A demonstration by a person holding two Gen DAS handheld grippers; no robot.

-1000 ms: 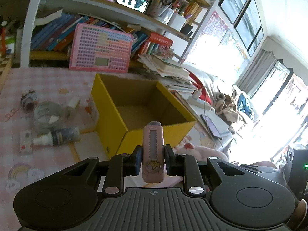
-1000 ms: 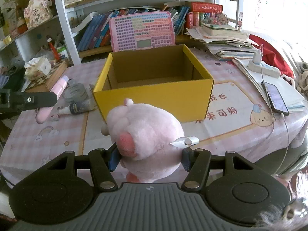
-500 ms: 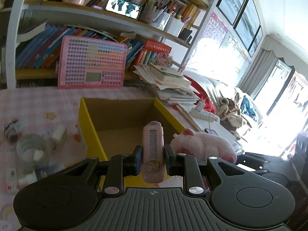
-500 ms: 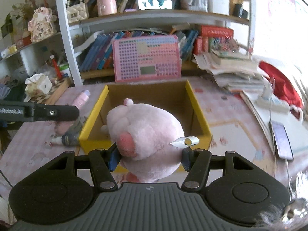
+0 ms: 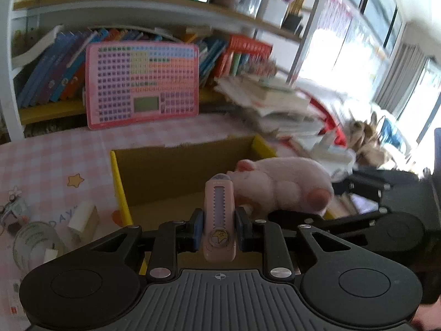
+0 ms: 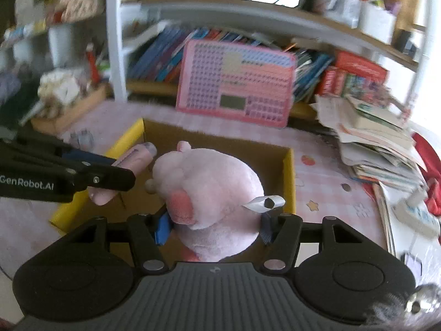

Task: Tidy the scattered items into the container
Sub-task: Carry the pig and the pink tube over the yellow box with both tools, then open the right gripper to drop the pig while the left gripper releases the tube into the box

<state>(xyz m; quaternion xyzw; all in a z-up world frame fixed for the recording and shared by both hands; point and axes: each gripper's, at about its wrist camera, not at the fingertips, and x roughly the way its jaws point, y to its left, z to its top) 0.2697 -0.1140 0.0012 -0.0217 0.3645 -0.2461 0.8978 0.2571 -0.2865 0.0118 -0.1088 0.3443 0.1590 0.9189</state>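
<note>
My left gripper is shut on a pink utility knife, held upright over the open yellow cardboard box. My right gripper is shut on a pink plush pig, held above the box. In the left wrist view the plush hangs over the box's right side. In the right wrist view the left gripper and its knife reach in over the box's left wall.
On the pink checked tablecloth left of the box lie a tape roll, a small white carton and other small items. A pink keyboard toy leans on the bookshelf behind. A paper stack sits right.
Both grippers have moved forward and over the box with their loads. The plush now hangs above the box opening beside the knife.
</note>
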